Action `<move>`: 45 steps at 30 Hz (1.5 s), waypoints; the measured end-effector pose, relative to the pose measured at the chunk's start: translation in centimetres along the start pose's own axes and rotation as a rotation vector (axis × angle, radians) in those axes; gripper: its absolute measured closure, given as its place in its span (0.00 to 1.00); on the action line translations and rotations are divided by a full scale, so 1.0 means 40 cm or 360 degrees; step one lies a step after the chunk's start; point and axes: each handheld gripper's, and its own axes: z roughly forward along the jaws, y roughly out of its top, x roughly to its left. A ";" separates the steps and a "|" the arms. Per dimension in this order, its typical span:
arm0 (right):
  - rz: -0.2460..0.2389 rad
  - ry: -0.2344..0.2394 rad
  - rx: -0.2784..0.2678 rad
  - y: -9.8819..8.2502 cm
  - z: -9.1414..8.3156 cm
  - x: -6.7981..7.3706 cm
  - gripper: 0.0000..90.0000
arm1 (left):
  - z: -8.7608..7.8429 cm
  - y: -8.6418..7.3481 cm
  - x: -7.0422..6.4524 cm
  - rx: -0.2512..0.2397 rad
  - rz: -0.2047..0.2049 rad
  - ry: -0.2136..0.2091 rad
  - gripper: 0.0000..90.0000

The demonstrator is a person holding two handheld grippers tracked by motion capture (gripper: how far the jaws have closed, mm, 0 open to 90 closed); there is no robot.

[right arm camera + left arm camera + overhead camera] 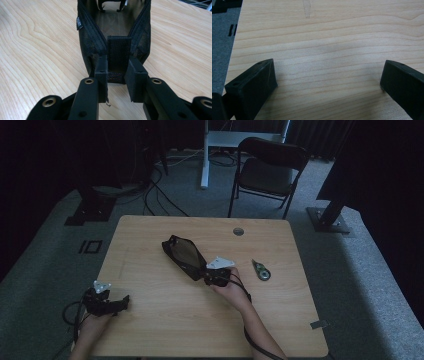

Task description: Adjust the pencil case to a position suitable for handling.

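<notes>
Black mesh pouch (183, 256) lies mid-worktop (150, 320), mouth unzipped. Right hand-held gripper (117, 82) clamps pouch's end tab; keep grip firm, pull level so mouth stays wide. Left hand-held gripper (120, 304) released, empty, resting near worktop's left edge.

Black mesh pouch (183, 256) on pale wood-grain table (150, 320); black grippers, grey carpet (45, 260).

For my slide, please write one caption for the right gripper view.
Right gripper pinching the end tab of an open black mesh pouch on the wooden table.
</notes>
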 end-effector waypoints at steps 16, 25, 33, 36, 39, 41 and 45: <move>0.0034 -0.0124 -0.0042 -0.040 -0.069 -0.038 0.81 | 0.000 0.000 0.000 -0.0001 -0.0001 0.0000 0.01; 0.0086 -0.0169 -0.0027 -0.082 -0.109 -0.070 0.81 | 0.000 0.000 0.000 0.0000 0.0000 0.0000 0.01; 0.0094 -0.0203 -0.0008 -0.108 -0.152 -0.076 0.81 | 0.000 0.000 0.000 -0.0002 -0.0002 0.0000 0.01; 0.0100 -0.0218 -0.0007 -0.120 -0.168 -0.074 0.81 | 0.000 0.000 0.000 0.0000 0.0000 0.0000 0.01; 0.0104 -0.0238 -0.0015 -0.130 -0.183 -0.074 0.81 | 0.000 0.000 0.000 -0.0001 -0.0001 0.0000 0.01; 0.0112 -0.0260 -0.0017 -0.138 -0.195 -0.075 0.81 | 0.000 0.000 0.000 0.0002 0.0002 0.0000 0.01; 0.0130 -0.0299 -0.0020 -0.154 -0.219 -0.077 0.81 | 0.000 0.000 0.000 0.0000 0.0002 0.0001 0.01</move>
